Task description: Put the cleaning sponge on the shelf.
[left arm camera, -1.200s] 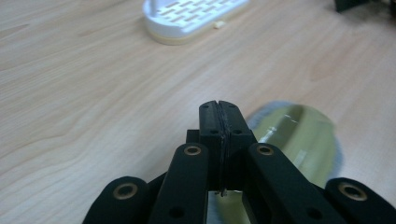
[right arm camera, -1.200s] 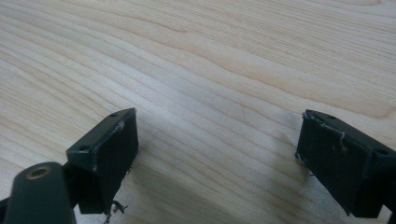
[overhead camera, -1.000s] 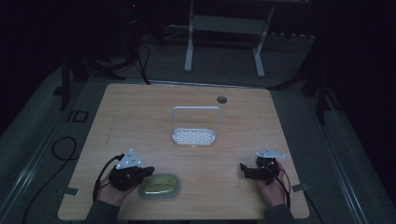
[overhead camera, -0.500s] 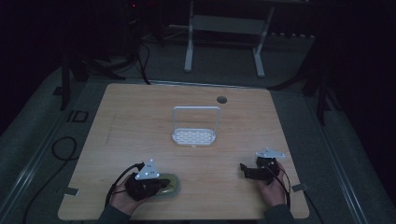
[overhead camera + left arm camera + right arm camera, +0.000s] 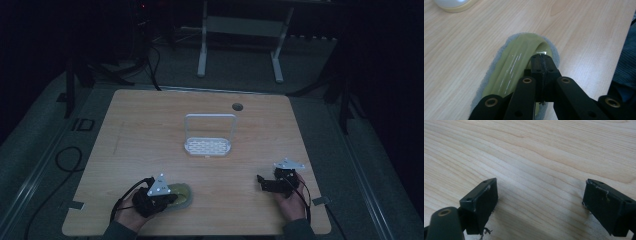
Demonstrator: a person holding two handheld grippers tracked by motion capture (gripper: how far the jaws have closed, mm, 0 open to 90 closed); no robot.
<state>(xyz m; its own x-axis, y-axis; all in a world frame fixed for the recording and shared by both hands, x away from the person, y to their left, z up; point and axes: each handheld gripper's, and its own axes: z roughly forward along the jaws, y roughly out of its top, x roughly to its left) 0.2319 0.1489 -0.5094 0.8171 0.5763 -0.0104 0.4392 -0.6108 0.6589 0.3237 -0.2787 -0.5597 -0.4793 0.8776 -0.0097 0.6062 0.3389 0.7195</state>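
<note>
1. Olive-green oval sponge with grey scouring base lies at lower left of the high view, on the light wooden table.
2. Left gripper: jaws pressed together above the sponge, gripping nothing.
3. Right gripper: jaws apart, over bare wood.

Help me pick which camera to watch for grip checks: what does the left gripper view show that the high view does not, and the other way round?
Left gripper view alone: the left gripper with jaws pressed together over the yellow-green scrubber, its grey fuzzy edge, and a pale rounded object at the top edge.

High view alone: the right gripper, the white rack mid-table, the round hole near the far edge, the floor beyond.

Both: the scrubber, the left gripper above it, and the wooden table.
</note>
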